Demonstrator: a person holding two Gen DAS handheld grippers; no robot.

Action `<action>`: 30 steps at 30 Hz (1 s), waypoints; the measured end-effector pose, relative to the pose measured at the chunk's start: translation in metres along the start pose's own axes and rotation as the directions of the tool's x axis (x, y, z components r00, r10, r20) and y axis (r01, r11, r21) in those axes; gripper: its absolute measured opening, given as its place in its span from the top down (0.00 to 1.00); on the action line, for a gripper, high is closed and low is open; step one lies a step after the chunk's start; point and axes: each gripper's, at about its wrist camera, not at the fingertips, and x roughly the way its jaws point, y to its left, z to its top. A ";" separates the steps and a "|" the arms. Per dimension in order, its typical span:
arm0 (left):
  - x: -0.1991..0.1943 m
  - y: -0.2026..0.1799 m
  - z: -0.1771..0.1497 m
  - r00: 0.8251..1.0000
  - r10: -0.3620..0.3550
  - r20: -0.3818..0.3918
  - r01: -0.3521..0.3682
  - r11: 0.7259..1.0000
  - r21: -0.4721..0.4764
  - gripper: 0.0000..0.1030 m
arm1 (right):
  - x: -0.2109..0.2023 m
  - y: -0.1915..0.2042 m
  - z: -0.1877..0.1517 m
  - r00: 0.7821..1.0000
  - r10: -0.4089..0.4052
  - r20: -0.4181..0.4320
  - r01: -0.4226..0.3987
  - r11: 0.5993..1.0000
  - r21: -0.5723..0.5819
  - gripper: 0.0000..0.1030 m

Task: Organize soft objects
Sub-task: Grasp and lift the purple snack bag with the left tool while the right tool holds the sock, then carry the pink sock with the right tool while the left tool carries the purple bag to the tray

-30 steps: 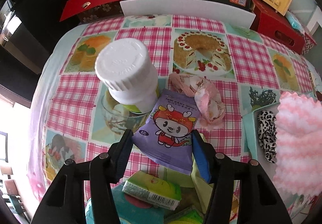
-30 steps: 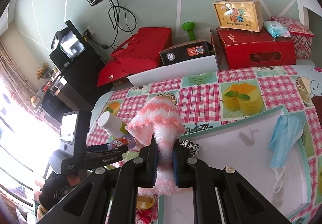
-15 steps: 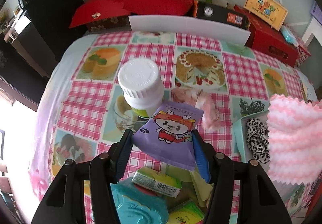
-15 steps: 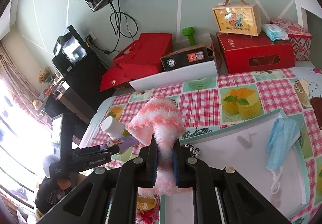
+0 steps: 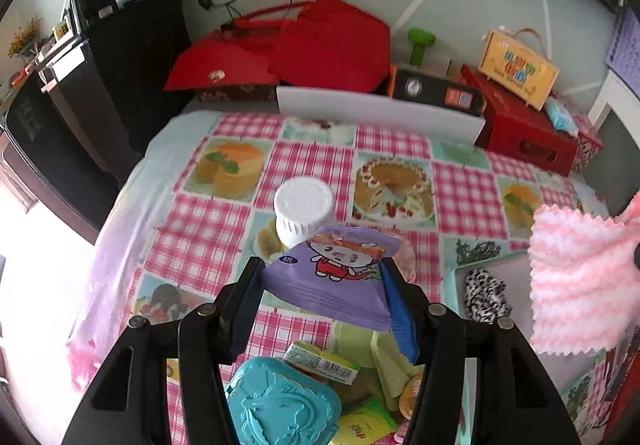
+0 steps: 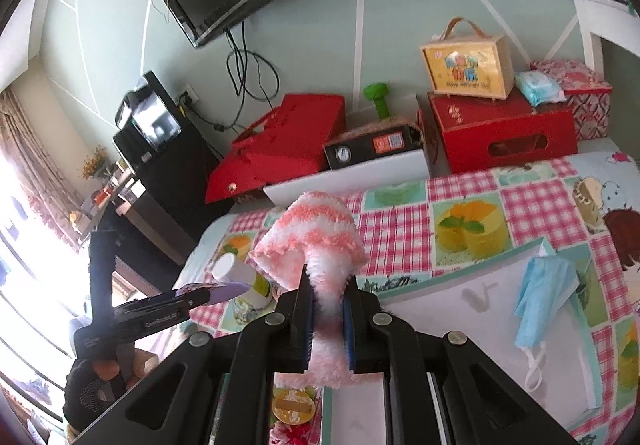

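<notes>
A flat purple foil wipes packet printed with a cartoon dragon (image 5: 334, 275) is gripped crosswise by the left tongs (image 5: 324, 305), seen at lower centre of the left view. Over the past second it has been raised: the white-capped plastic bottle (image 5: 303, 207) and checked cake-print cloth on the bench (image 5: 192, 233) now appear smaller and farther below. The right tongs (image 6: 326, 319) remain clamped on a fluffy pink-and-white striped cloth (image 6: 310, 235), held above the white tray with teal rim (image 6: 448, 299) at lower right. Both soft items appear lifted clear, so placing is judged next.
</notes>
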 end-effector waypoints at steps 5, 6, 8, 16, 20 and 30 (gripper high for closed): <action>-0.017 -0.003 0.001 0.999 -0.023 0.042 0.022 1.000 0.005 0.43 | -0.033 -0.001 0.007 0.996 -0.014 0.088 0.014 1.000 -0.003 0.88; -0.021 -0.004 0.001 0.998 -0.024 0.054 0.024 1.000 0.006 0.43 | -0.040 -0.002 0.009 0.994 -0.020 0.106 0.020 1.000 -0.001 0.88; -0.030 -0.007 0.001 0.997 -0.032 0.077 0.031 0.999 0.008 0.43 | -0.057 -0.004 0.011 0.988 -0.040 0.148 0.040 0.999 0.002 0.88; -0.067 -0.041 0.000 0.975 -0.136 0.174 0.124 0.989 0.077 0.43 | -0.111 -0.020 0.018 0.951 -0.164 0.261 0.157 0.986 0.048 0.88; -0.072 -0.069 -0.003 0.966 -0.191 0.174 0.170 0.977 0.132 0.43 | -0.124 -0.030 0.018 0.926 -0.271 0.263 0.258 0.963 0.084 0.88; -0.064 -0.139 -0.022 0.955 -0.277 0.109 0.242 0.936 0.254 0.43 | -0.137 -0.067 0.008 0.854 -0.486 0.186 0.460 0.872 0.166 0.88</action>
